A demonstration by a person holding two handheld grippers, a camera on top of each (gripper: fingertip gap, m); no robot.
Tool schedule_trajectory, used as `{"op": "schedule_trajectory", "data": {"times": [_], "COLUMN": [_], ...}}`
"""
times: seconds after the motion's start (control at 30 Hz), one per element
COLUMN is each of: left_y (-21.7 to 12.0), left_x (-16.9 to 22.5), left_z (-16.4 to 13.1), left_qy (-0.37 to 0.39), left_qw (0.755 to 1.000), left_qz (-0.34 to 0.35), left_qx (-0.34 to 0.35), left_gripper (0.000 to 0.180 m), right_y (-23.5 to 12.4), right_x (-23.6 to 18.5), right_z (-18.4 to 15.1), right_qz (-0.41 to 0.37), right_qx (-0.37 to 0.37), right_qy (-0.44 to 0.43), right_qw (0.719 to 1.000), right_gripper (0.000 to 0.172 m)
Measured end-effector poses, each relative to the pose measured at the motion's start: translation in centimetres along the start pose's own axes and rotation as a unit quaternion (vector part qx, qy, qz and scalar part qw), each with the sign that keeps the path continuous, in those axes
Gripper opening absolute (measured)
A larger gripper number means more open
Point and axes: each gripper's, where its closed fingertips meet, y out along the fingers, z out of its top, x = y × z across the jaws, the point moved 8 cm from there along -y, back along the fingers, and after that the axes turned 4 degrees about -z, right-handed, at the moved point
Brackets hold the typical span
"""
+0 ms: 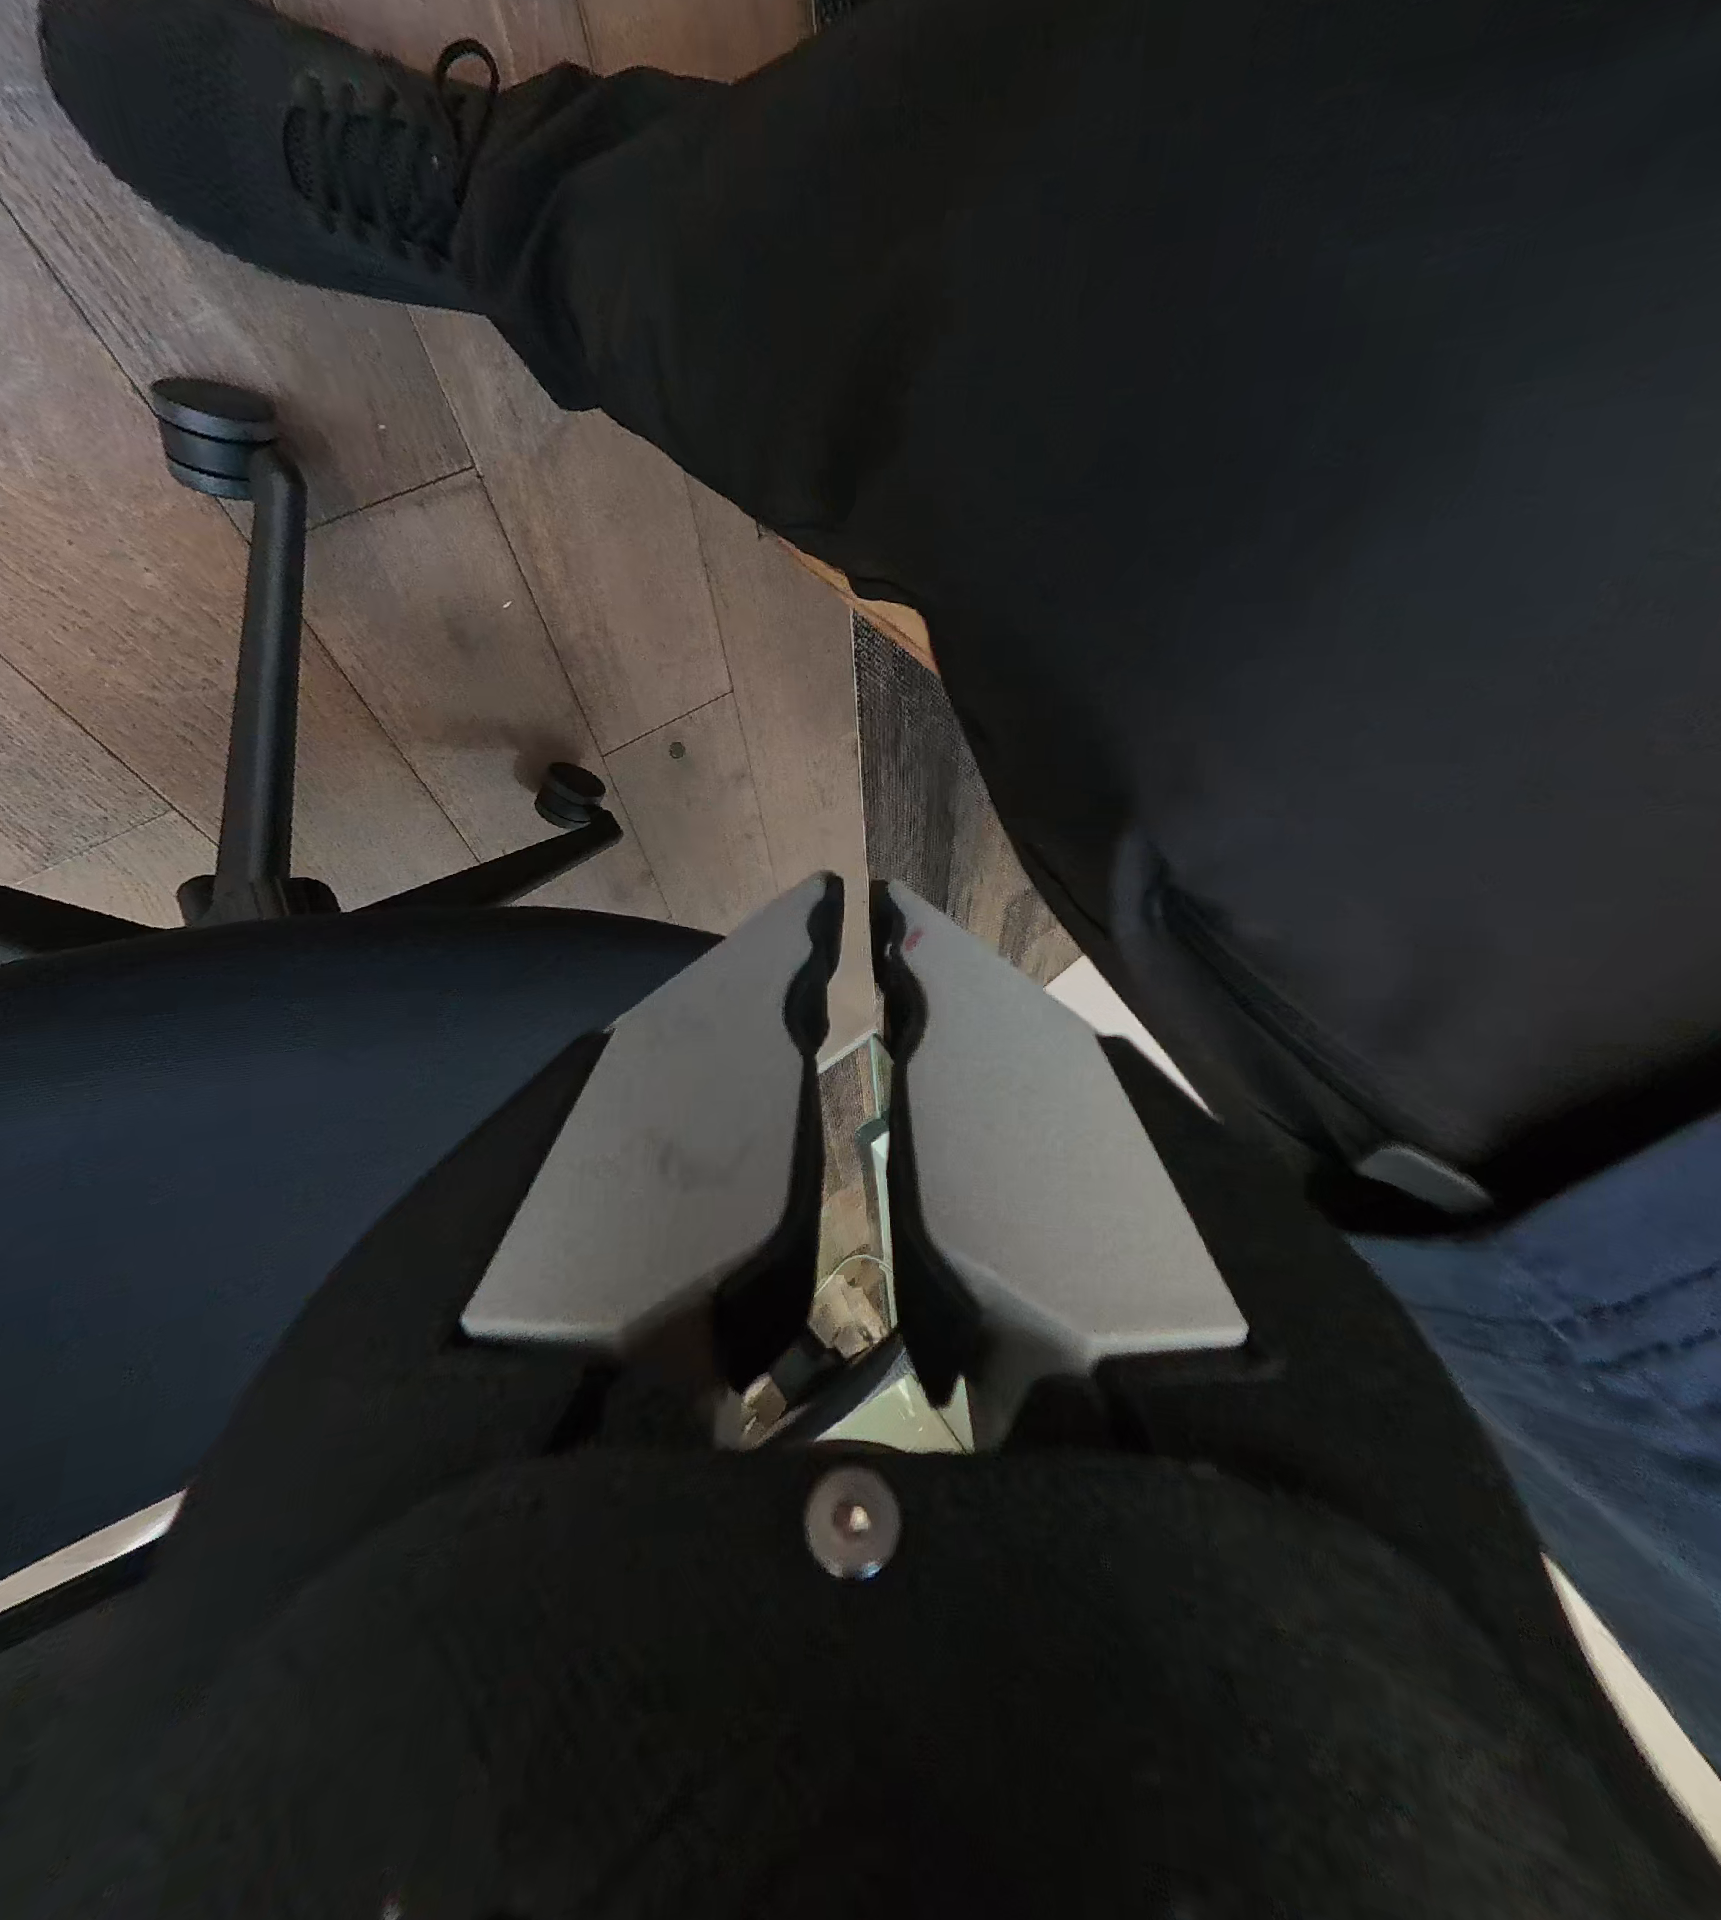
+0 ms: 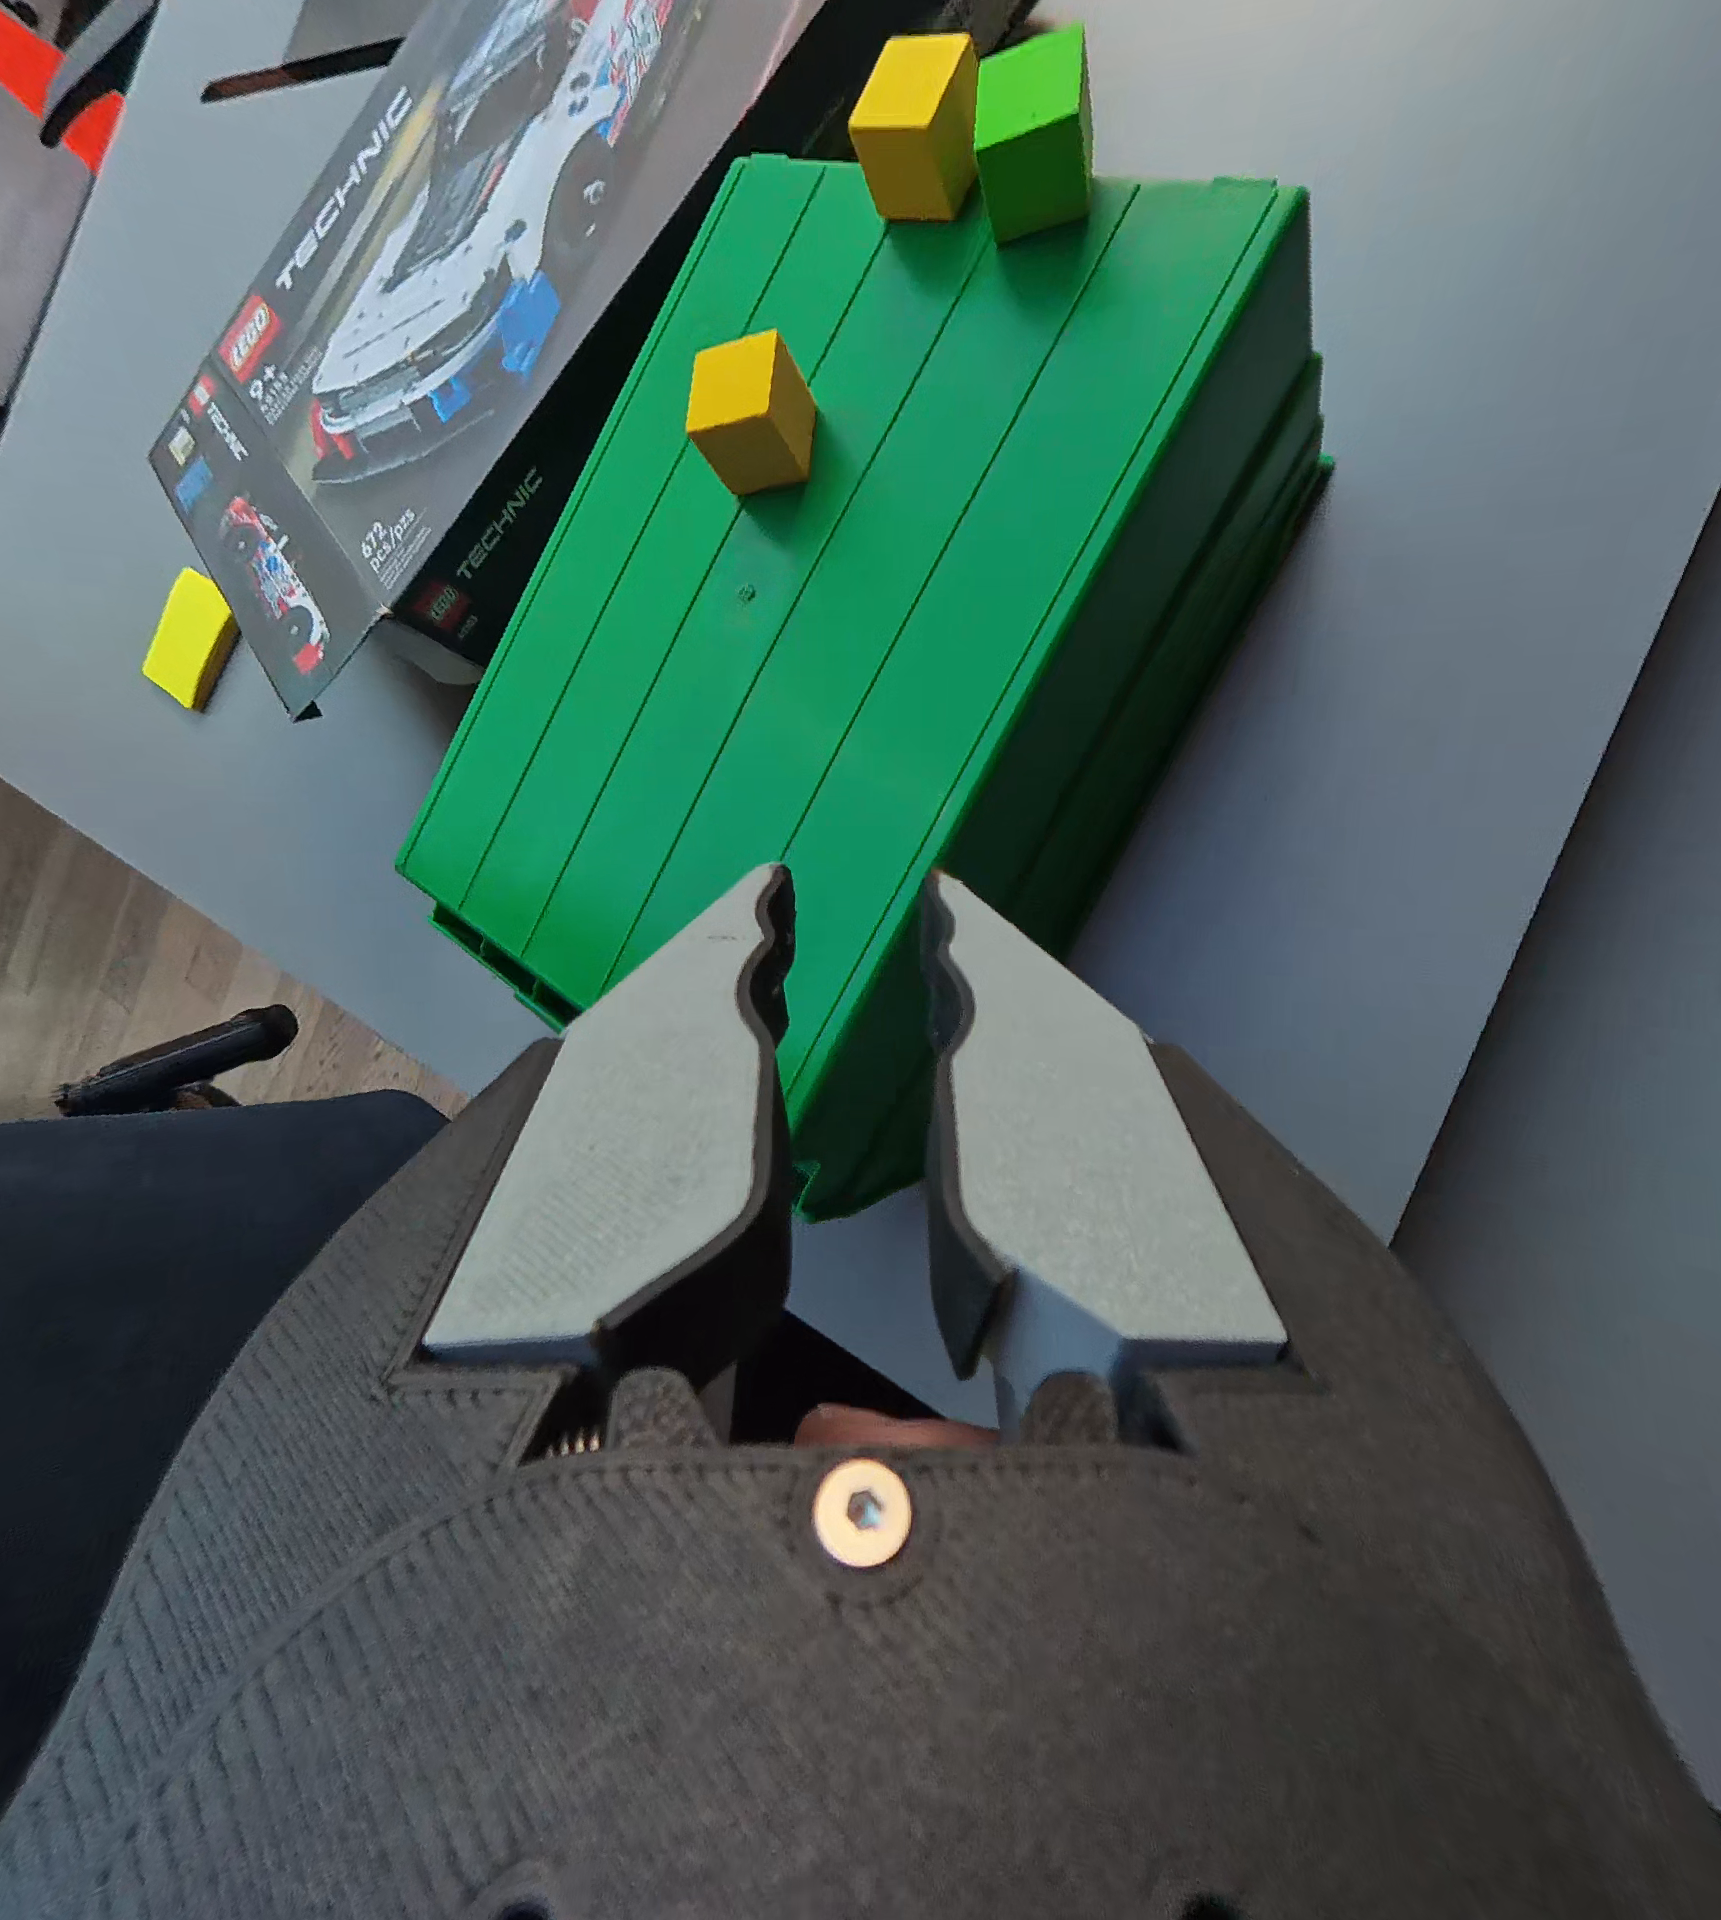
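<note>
The right gripper (image 2: 856, 894) hovers over the near end of a green ribbed plastic bin (image 2: 835, 644) that lies bottom-up on a grey table (image 2: 1458, 520). Its two grey fingers are parted with nothing between them. Since the bin's flat underside faces up, its inside is hidden. On that underside stand three small blocks: one yellow wooden block (image 2: 752, 410) near the middle, and at the far end a second yellow block (image 2: 913, 125) touching a green block (image 2: 1032, 135). Left of the bin lies a printed cardboard toy-car box (image 2: 388, 332), and beside its near corner a flat yellow piece (image 2: 189, 641) rests on the table.

The left gripper (image 1: 858, 904) points down at a wooden plank floor (image 1: 56, 623), off the table, its fingertips drawn nearly together on nothing. Around it are a black office chair seat (image 1: 212, 1143) and what seems to be a person's dark-trousered leg (image 1: 1251, 468) ending in a black shoe (image 1: 243, 145)
</note>
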Motion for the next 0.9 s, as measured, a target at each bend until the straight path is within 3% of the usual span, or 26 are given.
{"op": "schedule_trajectory", "data": {"times": [0.3,0.63,0.8,0.9], "left_y": [0.2,1.0,1.5,-0.6], "left_x": [-0.9,4.7,10.3,11.9], "left_z": [-0.8,-0.7,-0.3,-0.6], "left_qy": [-0.018,-0.079,-0.138,-0.186], "left_qw": [1.0,0.995,0.981,0.953], "left_qz": [0.006,0.056,0.131,0.231], "left_qx": [-0.013,0.016,0.036,0.07], "left_gripper": [0.003,0.002,0.003,0.001], "right_y": [-1.8,-1.7,-2.2,-2.9], "right_x": [1.6,10.8,17.7,21.4], "right_z": [-2.1,0.7,0.5,0.3], "right_qz": [-0.034,-0.035,-0.081,-0.138], "right_qx": [-0.008,0.063,0.038,0.03], "right_qy": [-0.004,-0.055,-0.147,-0.196], "right_qw": [0.999,0.996,0.985,0.97], "right_gripper": [0.022,0.022,0.02,0.023]}}
